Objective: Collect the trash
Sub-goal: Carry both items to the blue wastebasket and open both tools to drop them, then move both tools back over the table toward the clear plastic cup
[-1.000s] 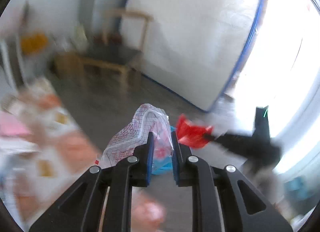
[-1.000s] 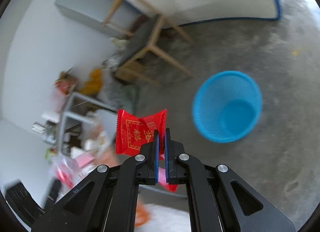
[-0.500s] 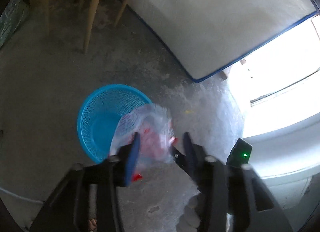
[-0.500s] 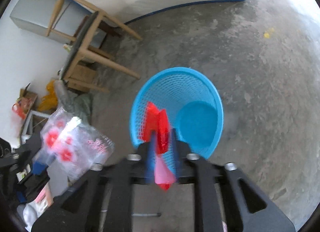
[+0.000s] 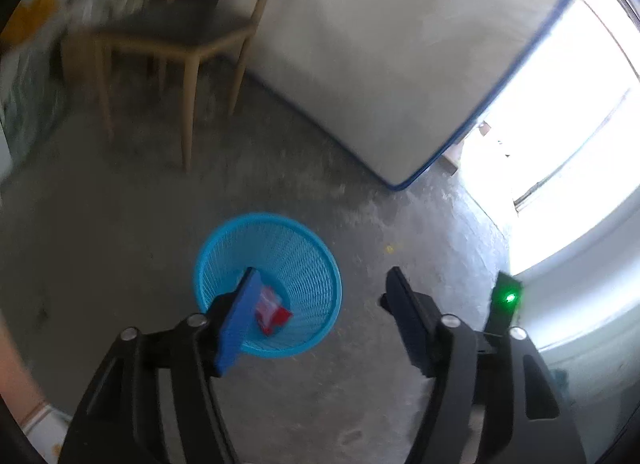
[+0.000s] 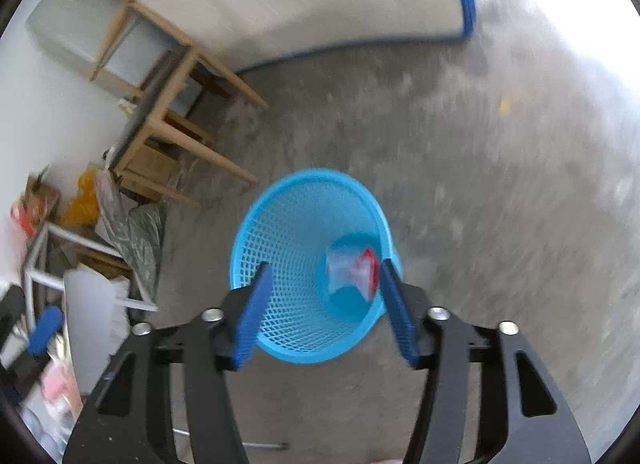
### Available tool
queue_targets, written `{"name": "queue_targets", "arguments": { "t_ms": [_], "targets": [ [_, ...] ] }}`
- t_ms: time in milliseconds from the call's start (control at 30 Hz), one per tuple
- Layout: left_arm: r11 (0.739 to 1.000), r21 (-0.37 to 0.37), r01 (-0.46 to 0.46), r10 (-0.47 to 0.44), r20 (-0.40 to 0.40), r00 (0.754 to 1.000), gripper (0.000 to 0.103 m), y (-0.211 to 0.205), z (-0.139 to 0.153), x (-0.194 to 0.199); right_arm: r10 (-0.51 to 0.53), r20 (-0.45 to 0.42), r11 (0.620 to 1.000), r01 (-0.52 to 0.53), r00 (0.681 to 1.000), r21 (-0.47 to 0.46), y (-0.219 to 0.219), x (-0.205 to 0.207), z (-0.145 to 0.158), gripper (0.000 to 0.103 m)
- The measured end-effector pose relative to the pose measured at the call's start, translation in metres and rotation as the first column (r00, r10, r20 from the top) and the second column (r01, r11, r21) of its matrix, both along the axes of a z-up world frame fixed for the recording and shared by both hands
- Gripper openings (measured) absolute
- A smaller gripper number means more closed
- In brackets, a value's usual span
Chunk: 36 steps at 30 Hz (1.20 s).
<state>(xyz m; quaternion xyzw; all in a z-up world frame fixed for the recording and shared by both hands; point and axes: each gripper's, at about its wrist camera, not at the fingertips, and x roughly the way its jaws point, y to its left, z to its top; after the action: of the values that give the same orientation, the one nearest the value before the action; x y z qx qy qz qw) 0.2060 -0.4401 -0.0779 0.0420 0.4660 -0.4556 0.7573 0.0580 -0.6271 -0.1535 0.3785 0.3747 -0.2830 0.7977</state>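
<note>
Trash [image 6: 352, 272] in blue basket [image 6: 280, 223], below opening right hand-held gripper [image 6: 326, 268]

Trash in the bin: blue basket with wrappers inside.
Round blue mesh basket [image 5: 304, 264] stands upright on the grey concrete floor, mouth open upward, walls tapering down to a solid base. Two wrappers lie at the bottom: a red packet [image 5: 278, 318] and a clear crinkled plastic wrapper with red print [image 6: 346, 270], touching or overlapping, both blurred. In the right wrist view they sit toward the right side of the base.
</note>
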Motion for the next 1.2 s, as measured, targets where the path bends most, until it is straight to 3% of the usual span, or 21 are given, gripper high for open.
{"name": "queue_targets", "arguments": {
  "t_ms": [33,100,200,300,467,633,767,900,1000,1200],
  "targets": [
    [1.0,-0.016,0.0,0.001,0.037,0.999,0.066,0.011,0.01,-0.009,0.014,0.0,0.998,-0.014,1.0,-0.067,0.009,-0.006,0.015,0.08],
    [0.999,-0.054,-0.009,0.014,0.089,0.996,0.068,0.033,0.027,-0.024,0.035,-0.008,0.978,-0.036,0.999,-0.205,0.029,-0.018,0.042,0.093],
    [0.992,-0.12,-0.032,0.048,0.131,0.99,0.069,0.075,0.051,-0.044,0.088,-0.058,0.925,-0.103,0.994,-0.367,0.062,-0.031,0.072,0.095],
    [0.984,-0.166,-0.062,0.085,0.137,0.987,0.069,0.121,0.069,-0.058,0.165,-0.114,0.867,-0.199,0.98,-0.457,0.091,-0.037,0.09,0.095],
    [0.967,-0.204,-0.15,0.19,0.191,0.963,0.071,0.201,0.09,-0.074,0.276,-0.075,0.803,-0.273,0.958,-0.529,0.131,-0.047,0.119,0.095],
    [0.949,-0.22,-0.226,0.277,0.239,0.931,0.073,0.27,0.097,-0.095,0.425,0.014,0.788,-0.363,0.905,-0.497,0.164,-0.038,0.142,0.095],
    [0.919,-0.239,-0.312,0.368,0.245,0.897,0.078,0.326,0.099,-0.117,0.55,0.082,0.777,-0.473,0.831,-0.417,0.191,-0.017,0.158,0.095],
    [0.884,-0.247,-0.398,0.458,0.28,0.844,0.082,0.371,0.1,-0.136,0.644,0.172,0.757,-0.587,0.745,-0.287,0.224,-0.001,0.166,0.095],
    [0.852,-0.26,-0.455,0.518,0.285,0.807,0.083,0.404,0.1,-0.147,0.696,0.214,0.717,-0.674,0.685,-0.177,0.255,0.013,0.166,0.095],
    [0.797,-0.286,-0.531,0.598,0.259,0.758,0.084,0.454,0.094,-0.153,0.75,0.218,0.644,-0.764,0.624,-0.029,0.319,0.038,0.162,0.095]
  ]
}}
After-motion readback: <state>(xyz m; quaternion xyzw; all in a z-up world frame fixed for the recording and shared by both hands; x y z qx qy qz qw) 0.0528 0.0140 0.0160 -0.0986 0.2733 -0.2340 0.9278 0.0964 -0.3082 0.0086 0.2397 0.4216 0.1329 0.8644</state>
